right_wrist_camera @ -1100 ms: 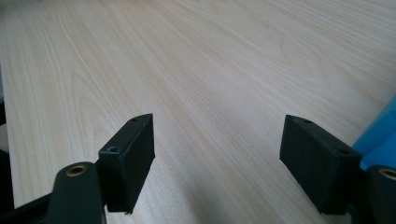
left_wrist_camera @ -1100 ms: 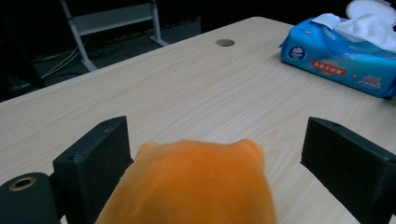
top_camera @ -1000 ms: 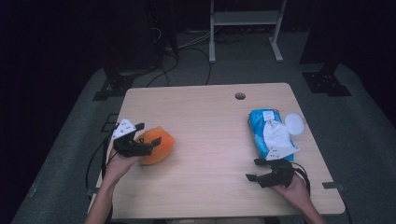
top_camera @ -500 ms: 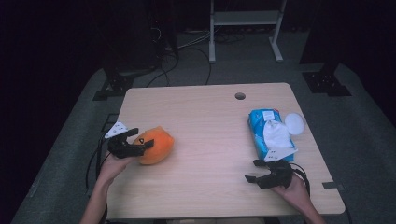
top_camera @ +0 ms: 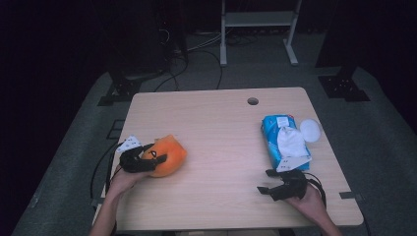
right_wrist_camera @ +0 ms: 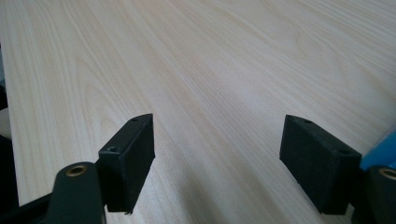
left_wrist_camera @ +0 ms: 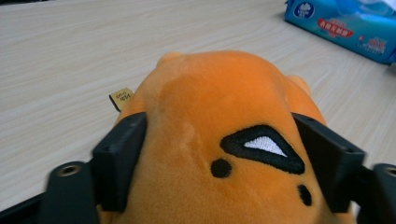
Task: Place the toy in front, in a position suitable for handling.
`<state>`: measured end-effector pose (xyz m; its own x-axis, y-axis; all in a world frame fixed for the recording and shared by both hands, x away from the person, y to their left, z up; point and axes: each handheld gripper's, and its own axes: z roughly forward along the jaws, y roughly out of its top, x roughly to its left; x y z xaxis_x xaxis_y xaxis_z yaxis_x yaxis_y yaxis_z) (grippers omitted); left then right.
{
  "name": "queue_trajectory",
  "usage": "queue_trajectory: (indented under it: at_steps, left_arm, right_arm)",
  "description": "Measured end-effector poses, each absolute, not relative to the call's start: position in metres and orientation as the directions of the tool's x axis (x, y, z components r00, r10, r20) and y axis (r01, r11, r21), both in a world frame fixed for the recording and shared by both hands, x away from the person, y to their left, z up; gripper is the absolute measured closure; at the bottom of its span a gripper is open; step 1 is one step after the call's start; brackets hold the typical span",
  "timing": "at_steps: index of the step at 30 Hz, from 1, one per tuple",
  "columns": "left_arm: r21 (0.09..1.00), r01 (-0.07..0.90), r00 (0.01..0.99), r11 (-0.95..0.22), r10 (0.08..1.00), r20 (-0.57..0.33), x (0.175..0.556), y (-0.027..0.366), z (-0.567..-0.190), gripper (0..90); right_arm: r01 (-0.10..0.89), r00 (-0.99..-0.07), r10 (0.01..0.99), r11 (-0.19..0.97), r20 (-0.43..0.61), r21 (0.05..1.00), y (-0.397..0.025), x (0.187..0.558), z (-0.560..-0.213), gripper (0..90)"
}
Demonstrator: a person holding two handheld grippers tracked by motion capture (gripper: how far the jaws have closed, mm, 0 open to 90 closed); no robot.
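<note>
At nine o'clock on the table [top_camera: 221, 128], near the left edge: orange plush toy [top_camera: 168, 155], resting on the wood. Left gripper [top_camera: 147, 158] around it, one jaw on each flank, pressing the fur as seen in the left gripper view [left_wrist_camera: 219, 154]. Plush [left_wrist_camera: 219, 112] gripped, then, but seemingly not yet lifted. Small tan label [left_wrist_camera: 121, 98] sticking out from under it at ten o'clock in that view.

Step in hand, by the look of it: securing the grasp. Next move likely a lift, calling for firm, even pressure, since soft stuffing gives way and could slip out.

At four o'clock: right gripper [top_camera: 275, 184], jaws spread wide over bare wood [right_wrist_camera: 219, 140], holding nothing.

At three o'clock: blue tissue pack [top_camera: 280, 142], lying flat, white tissue [top_camera: 291, 140] bunched out of the top opening. Remaining contents hidden. White round disc [top_camera: 310, 130] just beside the pack, toward two o'clock; touching or not, hard to tell.
</note>
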<state>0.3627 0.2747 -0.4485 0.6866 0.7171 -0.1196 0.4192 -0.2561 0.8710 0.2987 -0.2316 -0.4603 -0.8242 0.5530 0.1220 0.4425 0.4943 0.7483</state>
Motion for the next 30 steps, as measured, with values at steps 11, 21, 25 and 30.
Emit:
queue_trajectory:
  at_steps: [11, 21, 25, 30]
  left_arm:
    - [0.885, 0.397, 0.684, -0.242, 0.721, -0.110, 0.360, 0.274, -0.435, 45.6]
    - [0.931, 0.291, 0.741, -0.220, 0.667, -0.074, 0.356, 0.250, -0.396, 46.6]
    - [0.940, 0.246, 0.786, -0.237, 0.616, -0.050, 0.353, 0.226, -0.384, 46.4]
    - [0.946, 0.199, 0.838, -0.254, 0.545, -0.030, 0.350, 0.191, -0.378, 46.4]
  right_arm:
    - [0.444, -0.823, 0.554, 0.492, 0.123, 0.749, -0.231, 0.298, -0.460, 25.2]
    - [0.446, -0.816, 0.564, 0.476, 0.126, 0.758, -0.233, 0.298, -0.458, 25.2]
    - [0.438, -0.817, 0.565, 0.474, 0.118, 0.764, -0.234, 0.298, -0.457, 25.2]
    - [0.438, -0.813, 0.570, 0.465, 0.118, 0.770, -0.238, 0.298, -0.455, 25.2]
